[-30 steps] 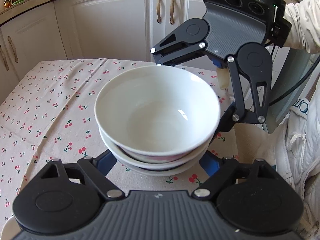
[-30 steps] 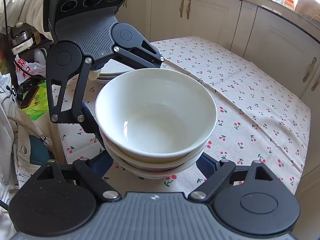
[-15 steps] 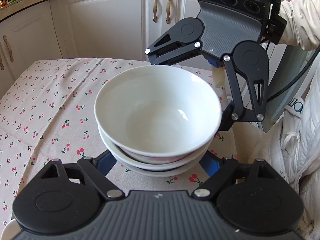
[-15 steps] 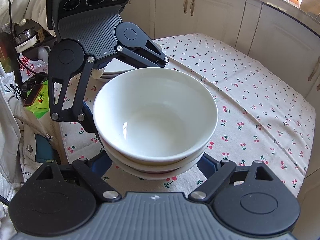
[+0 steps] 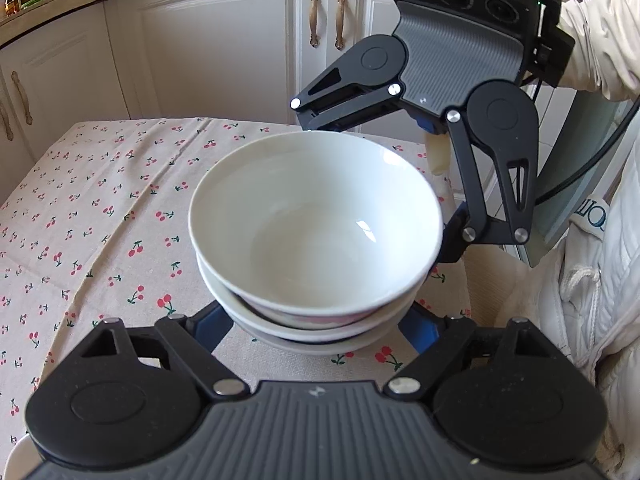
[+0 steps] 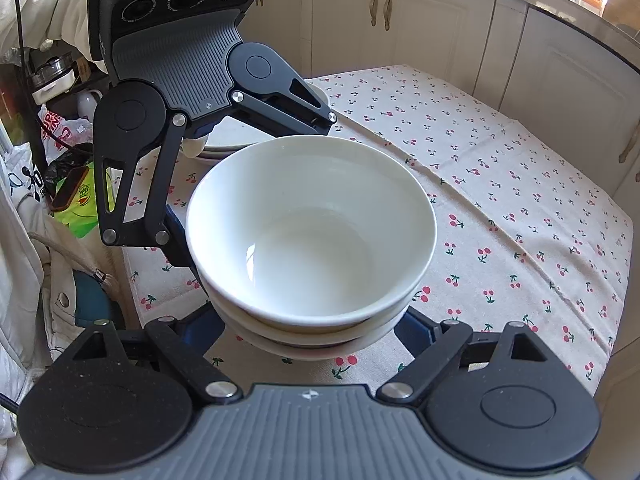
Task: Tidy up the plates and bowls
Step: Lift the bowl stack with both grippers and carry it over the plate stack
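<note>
Right now two hand-held grippers face each other across a stack of white bowls (image 5: 316,240), each one cradling it from its own side. The left gripper (image 5: 316,332) has its blue-padded fingers (image 5: 210,326) spread wide around the lower bowls of the stack, one finger on either flank; the right gripper (image 6: 312,336) does the same from the opposite side, fingers (image 6: 416,328) likewise splayed around the base. Whether the pads are pressing the china or only bracketing it cannot be told, because the bowls hide the contact. The stack looks like three nested bowls, upright, the top one deep and empty. It sits low over the cherry-print tablecloth (image 5: 100,220) near the edge closest to the person in the white jacket (image 5: 600,300); whether it rests on the cloth or is just lifted cannot be told. Behind the left gripper, in the right wrist view, lies a stack of white plates (image 6: 232,140), near but apart from the bowls. White cabinets (image 6: 440,20) ring the table. My reading is that the bowls are already gathered and this is the two-handed carry or placement of the stack. The next move calls for both grippers to travel together and level, so the nested bowls do not slide or tip.
</note>
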